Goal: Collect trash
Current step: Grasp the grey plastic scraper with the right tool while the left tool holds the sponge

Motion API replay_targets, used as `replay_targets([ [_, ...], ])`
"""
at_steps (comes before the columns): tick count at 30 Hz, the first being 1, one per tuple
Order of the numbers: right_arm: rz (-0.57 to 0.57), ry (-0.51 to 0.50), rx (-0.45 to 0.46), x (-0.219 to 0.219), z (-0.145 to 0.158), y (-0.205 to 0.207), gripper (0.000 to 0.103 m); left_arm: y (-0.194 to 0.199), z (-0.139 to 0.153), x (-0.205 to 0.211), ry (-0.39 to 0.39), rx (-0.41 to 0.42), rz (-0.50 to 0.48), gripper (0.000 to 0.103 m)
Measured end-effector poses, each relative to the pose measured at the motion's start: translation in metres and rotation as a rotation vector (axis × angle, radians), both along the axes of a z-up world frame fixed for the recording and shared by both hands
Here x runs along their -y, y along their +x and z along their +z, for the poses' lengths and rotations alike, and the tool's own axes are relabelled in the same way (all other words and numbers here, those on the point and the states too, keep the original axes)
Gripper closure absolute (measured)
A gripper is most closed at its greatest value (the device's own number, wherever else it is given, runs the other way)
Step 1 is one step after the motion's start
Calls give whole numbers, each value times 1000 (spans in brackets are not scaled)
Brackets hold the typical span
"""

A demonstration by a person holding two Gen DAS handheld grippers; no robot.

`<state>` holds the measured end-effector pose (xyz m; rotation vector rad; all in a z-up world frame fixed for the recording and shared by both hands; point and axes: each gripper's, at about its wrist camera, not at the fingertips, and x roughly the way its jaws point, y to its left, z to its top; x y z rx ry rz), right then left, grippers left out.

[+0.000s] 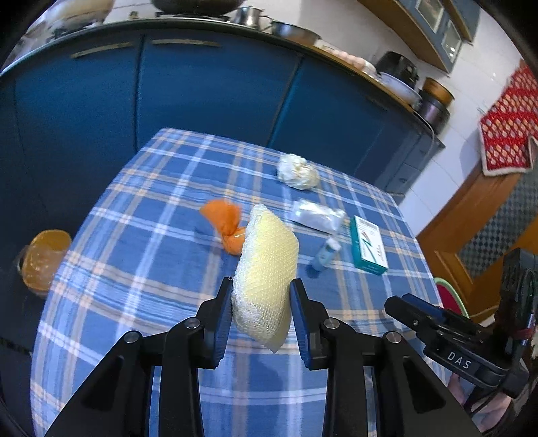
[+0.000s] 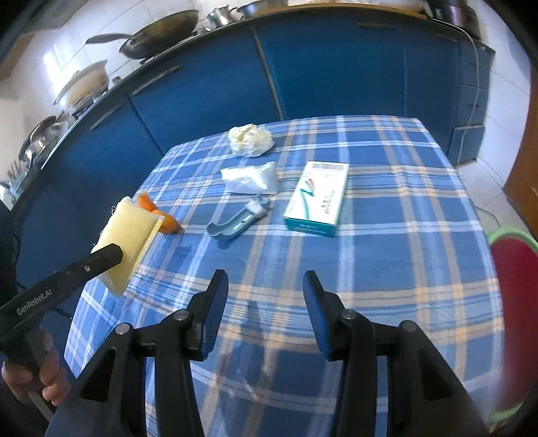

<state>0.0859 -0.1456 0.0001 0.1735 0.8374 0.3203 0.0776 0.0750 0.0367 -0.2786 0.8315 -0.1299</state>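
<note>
My left gripper (image 1: 260,292) is shut on a yellow sponge in white netting (image 1: 265,272), held above the blue checked tablecloth (image 1: 134,269). The same sponge (image 2: 129,240) shows at the left of the right wrist view. My right gripper (image 2: 265,285) is open over the cloth with nothing between its fingers. On the table lie an orange crumpled wrapper (image 1: 225,225), a white crumpled wad (image 1: 297,171), a clear plastic packet (image 1: 316,215), a small blue bottle (image 1: 326,257) and a teal-and-white box (image 1: 368,243).
An orange-lined bin (image 1: 42,259) stands on the floor left of the table. Blue kitchen cabinets (image 1: 201,87) run behind, with pans and pots on the counter (image 2: 161,30). A red round seat (image 2: 514,302) sits at the table's right. A wooden door (image 1: 477,228) is at the right.
</note>
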Motion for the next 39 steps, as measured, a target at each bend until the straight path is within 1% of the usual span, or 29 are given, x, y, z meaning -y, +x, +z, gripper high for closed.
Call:
replay_targets([
  [11,34,-5,-14,-33,-2,25,55,-7,-9,-26,-25,-14,41,69],
  [16,27,9,-40,-47,-7,42,55,-6,-21,-28,-23,-54,42,69],
  [22,17,12,-59,-59,-14,60,55,-5,-35,-36,-33,-96,66,70],
  [30,-5,-4,-102,-74,-28,82,55,-7,-37,-40,-48,-98,69,71],
  [33,-12,-21,-92,-76,-28,85,55,-9,-37,-41,-56,-94,67,71],
  [34,-15,-26,-89,-76,-28,86,58,-9,-36,-41,-58,-93,67,72],
  [36,-22,-41,-84,-76,-29,87,68,-9,-36,-40,-63,-90,65,72],
  [37,-26,-46,-86,-74,-30,88,80,-9,-35,-39,-65,-88,63,73],
  [39,-26,-33,-88,-70,-30,88,81,-9,-34,-37,-68,-84,55,73],
])
